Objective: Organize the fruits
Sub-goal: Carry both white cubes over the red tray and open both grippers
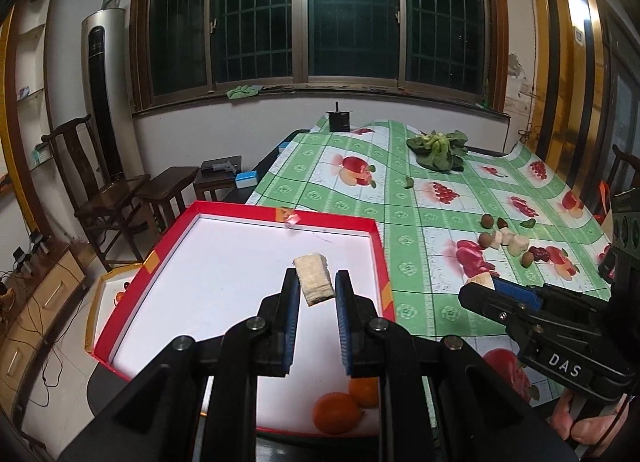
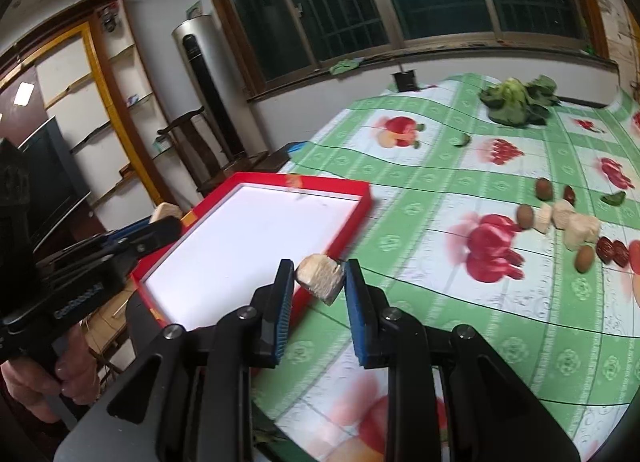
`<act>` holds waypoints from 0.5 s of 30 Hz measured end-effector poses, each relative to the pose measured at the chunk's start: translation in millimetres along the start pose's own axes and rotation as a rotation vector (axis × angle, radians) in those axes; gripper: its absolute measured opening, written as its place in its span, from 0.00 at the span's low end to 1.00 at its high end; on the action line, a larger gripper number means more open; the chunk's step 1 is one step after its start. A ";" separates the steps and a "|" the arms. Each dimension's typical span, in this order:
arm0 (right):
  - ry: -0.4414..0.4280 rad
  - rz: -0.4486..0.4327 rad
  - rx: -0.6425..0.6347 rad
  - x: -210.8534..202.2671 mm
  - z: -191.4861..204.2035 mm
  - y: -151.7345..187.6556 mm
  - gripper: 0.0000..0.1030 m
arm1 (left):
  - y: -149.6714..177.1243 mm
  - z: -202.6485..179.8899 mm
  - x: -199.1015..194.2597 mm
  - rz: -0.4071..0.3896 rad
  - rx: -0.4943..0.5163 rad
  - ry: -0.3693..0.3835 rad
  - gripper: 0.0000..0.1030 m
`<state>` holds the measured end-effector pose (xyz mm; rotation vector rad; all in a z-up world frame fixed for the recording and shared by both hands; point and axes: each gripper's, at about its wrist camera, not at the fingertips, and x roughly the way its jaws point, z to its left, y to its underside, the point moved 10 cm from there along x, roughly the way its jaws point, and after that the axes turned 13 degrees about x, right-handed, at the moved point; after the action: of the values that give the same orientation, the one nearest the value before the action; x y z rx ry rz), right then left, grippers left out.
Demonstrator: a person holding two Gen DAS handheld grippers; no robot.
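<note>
Left tongs (image 1: 317,280) gripping pale chunk (image 1: 314,277) over red tray (image 1: 382,258), right tongs (image 2: 319,276) seemingly gripping another

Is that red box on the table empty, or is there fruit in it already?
Not empty. The red box already holds two oranges at its near edge; the rest of its white floor looks bare.

Far ahead of my claws I see a leafy green vegetable (image 1: 438,150) lying on the green checked tablecloth (image 1: 420,214). A small black box (image 1: 340,120) stands at the far table edge. To the left stand a dark wooden chair (image 1: 86,182) and a tall air conditioner (image 1: 102,94).
</note>
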<state>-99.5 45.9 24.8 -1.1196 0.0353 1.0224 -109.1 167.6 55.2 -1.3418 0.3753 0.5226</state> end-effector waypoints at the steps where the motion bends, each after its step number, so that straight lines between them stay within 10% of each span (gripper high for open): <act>1: -0.002 0.003 -0.012 1.4 4.7 1.8 0.27 | 0.9 1.7 0.1 0.001 -0.001 -0.002 0.15; 15: -0.022 0.050 -0.058 13.6 34.5 18.7 0.27 | 13.2 23.5 0.4 0.013 -0.031 -0.017 0.15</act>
<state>-120.1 81.8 21.3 -1.1647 0.0168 1.0861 -117.0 192.6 48.9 -1.3648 0.3635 0.5527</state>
